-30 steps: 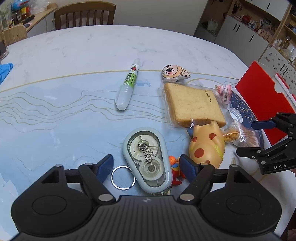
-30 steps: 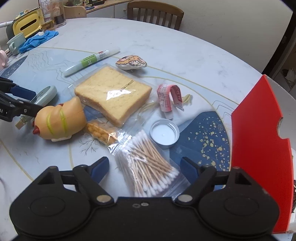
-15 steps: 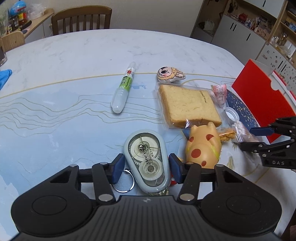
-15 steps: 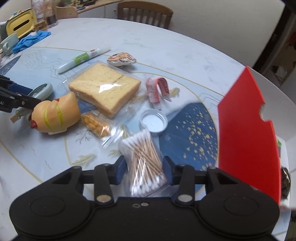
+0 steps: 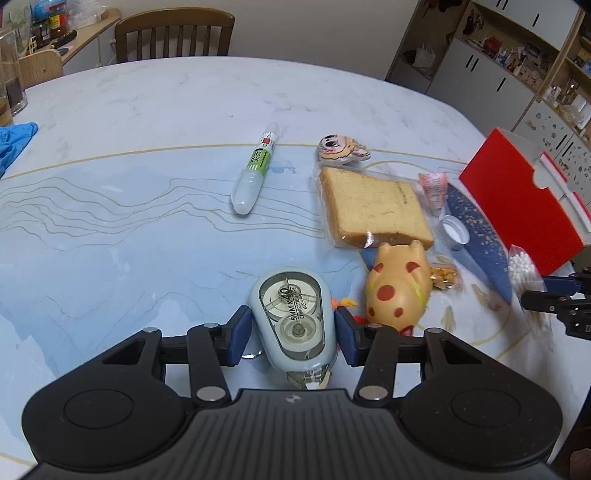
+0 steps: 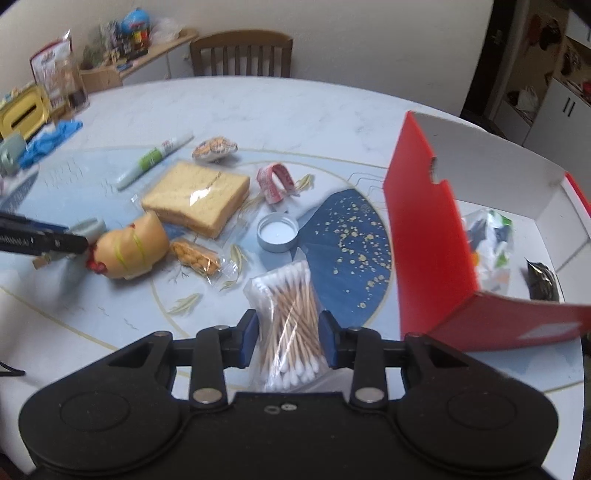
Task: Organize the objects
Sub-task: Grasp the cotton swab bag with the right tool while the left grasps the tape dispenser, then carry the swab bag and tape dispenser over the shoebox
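My left gripper (image 5: 293,334) is shut on a pale blue correction tape dispenser (image 5: 293,317) and holds it above the table. My right gripper (image 6: 288,341) is shut on a clear bag of cotton swabs (image 6: 291,325), lifted off the table near the red box (image 6: 432,218). On the table lie a wrapped bread slice (image 5: 373,206), a yellow pig toy (image 5: 399,291), a green-labelled glue pen (image 5: 256,170), a cartoon face charm (image 5: 341,149), a snack packet (image 6: 195,256), a tin lid (image 6: 277,232) and a pink tape roll (image 6: 275,179).
The red box, open at the table's right edge, holds plastic-wrapped items (image 6: 491,236). A blue glove (image 5: 13,142) lies far left. A wooden chair (image 5: 173,35) stands behind the table. A small orange toy (image 5: 345,304) lies under my left gripper.
Both grippers closed from open, the left on the correction tape, the right on the cotton swab bag. Both have lifted their items, and the right has swung toward the red box.
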The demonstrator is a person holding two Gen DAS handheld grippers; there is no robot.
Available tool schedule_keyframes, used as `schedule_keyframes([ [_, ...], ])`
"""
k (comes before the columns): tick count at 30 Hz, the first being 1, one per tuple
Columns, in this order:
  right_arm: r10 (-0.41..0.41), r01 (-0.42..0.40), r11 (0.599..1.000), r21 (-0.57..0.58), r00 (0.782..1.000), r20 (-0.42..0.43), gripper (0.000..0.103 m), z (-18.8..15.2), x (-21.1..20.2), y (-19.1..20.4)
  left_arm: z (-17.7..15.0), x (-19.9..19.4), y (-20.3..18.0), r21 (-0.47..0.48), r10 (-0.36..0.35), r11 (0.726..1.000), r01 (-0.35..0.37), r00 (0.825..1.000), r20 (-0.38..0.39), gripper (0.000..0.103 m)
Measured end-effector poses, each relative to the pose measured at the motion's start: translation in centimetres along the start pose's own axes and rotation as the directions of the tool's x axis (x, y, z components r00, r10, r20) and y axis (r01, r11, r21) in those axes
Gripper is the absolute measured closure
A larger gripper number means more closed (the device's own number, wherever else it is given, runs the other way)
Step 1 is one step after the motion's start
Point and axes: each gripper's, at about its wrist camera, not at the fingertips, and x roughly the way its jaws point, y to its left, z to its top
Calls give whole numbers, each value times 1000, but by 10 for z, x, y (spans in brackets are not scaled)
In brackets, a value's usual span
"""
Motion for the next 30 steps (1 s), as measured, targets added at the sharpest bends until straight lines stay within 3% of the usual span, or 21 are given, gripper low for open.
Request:
schedule_keyframes([
  [15,21,-25,995,95,999,50,69,8,-63,-29,7,-50,-27,-68,-99,992,104,992,73,56],
  [30,-5,-6,994,113,995,99,69,29,-90,-95,54,-58,-140,101,-193,979,179,969,155,56],
])
